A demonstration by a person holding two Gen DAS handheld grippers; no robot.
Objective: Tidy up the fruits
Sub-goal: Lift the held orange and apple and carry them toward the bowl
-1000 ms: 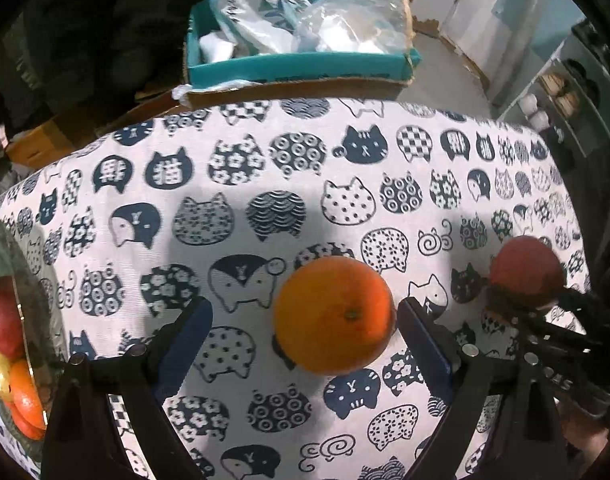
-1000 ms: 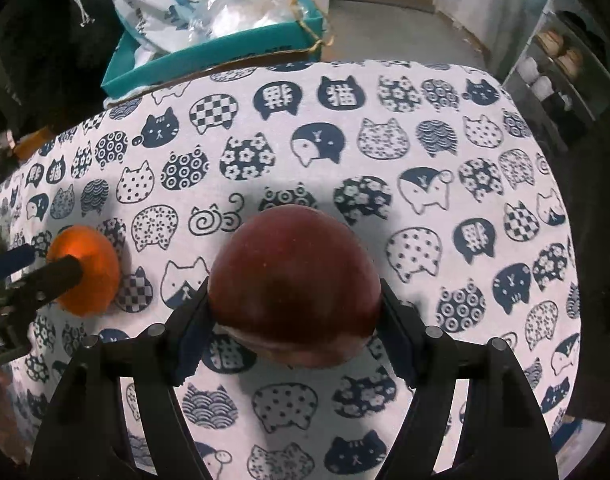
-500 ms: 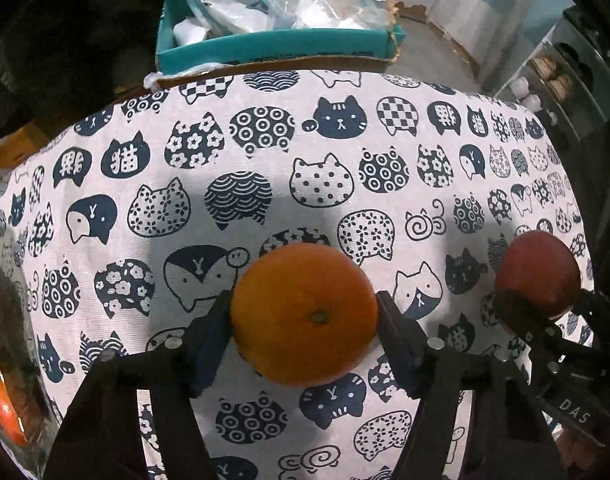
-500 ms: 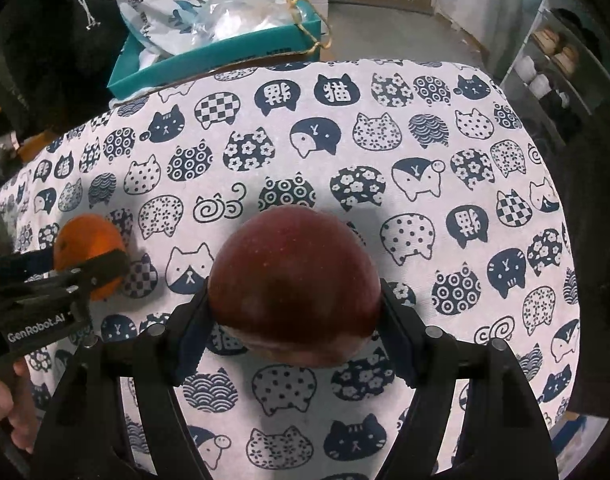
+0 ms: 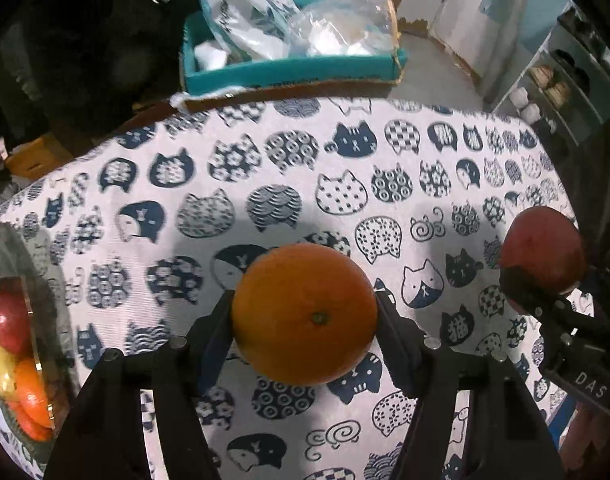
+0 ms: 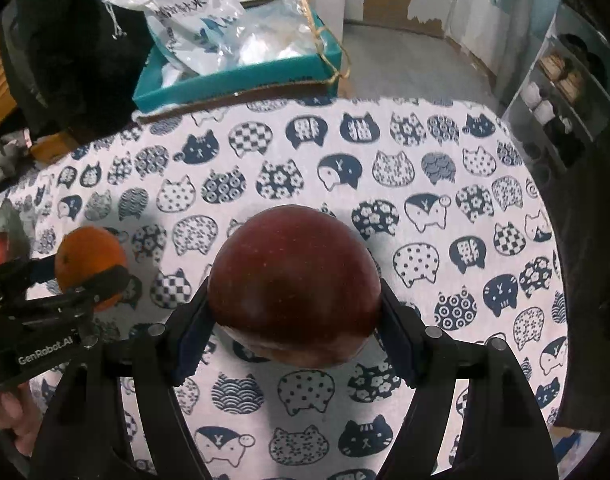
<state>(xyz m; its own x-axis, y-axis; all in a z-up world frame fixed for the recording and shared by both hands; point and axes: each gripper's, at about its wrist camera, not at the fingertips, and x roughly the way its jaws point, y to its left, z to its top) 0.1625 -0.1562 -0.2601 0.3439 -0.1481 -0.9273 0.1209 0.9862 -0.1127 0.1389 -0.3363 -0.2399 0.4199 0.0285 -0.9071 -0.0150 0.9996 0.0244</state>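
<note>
My left gripper (image 5: 303, 316) pinches the orange (image 5: 303, 314); my right gripper (image 6: 295, 312) pinches the red apple (image 6: 295, 284). The fruit bowl (image 5: 45, 280) sits at nine o'clock; crossing together risks collision.

I see dim indoor light, soft shadows on the cloth (image 5: 385, 160), motion blur at left, heavy fisheye bending, dark corners.

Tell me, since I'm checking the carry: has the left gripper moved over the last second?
Yes. The left gripper, shut on the orange, has swung left: the fruit bowl is back at the view's left edge.
</note>
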